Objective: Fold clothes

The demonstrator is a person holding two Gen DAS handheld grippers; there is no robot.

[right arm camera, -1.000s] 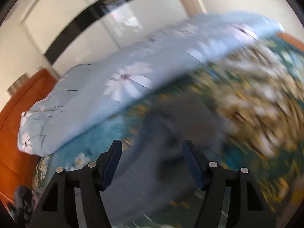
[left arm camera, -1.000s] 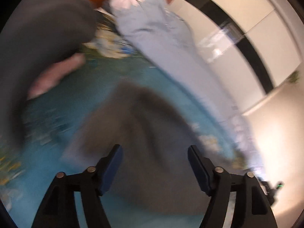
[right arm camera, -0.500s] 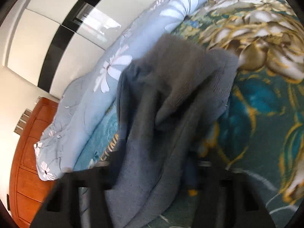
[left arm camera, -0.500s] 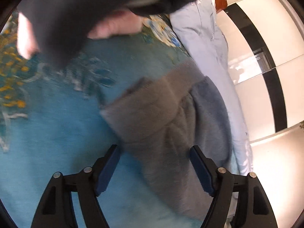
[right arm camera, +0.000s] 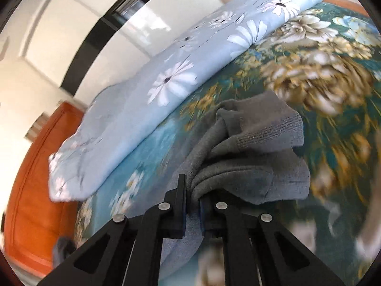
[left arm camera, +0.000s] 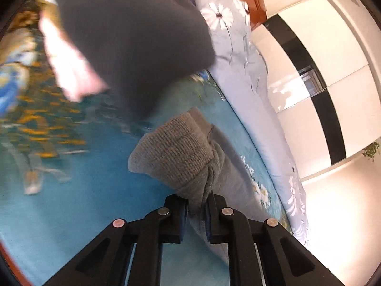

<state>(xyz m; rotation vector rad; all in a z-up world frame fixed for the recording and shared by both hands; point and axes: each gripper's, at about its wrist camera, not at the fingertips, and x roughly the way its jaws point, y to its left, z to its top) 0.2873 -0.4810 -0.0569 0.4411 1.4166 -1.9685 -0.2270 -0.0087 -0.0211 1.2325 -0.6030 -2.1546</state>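
Note:
A grey knitted garment [left arm camera: 181,157] lies on a teal floral bedspread [left arm camera: 71,190]. My left gripper [left arm camera: 196,211] is shut on a bunched fold of it just behind its ribbed band. In the right wrist view the same grey garment [right arm camera: 257,157] is gathered into folds, and my right gripper [right arm camera: 193,205] is shut on its bunched edge. The person's dark-sleeved arm [left arm camera: 133,35] and hand [left arm camera: 69,71] cross the top of the left wrist view.
A light blue daisy-print duvet [right arm camera: 166,90] lies rolled along the far side of the bed; it also shows in the left wrist view [left arm camera: 240,71]. An orange wooden headboard [right arm camera: 28,190] stands at one end. White wardrobe doors with a black stripe [left arm camera: 321,95] stand beyond.
Both grippers were open over the grey garment a second ago. Both have since closed on bunched folds of it, and the fabric has gathered up at the jaws.

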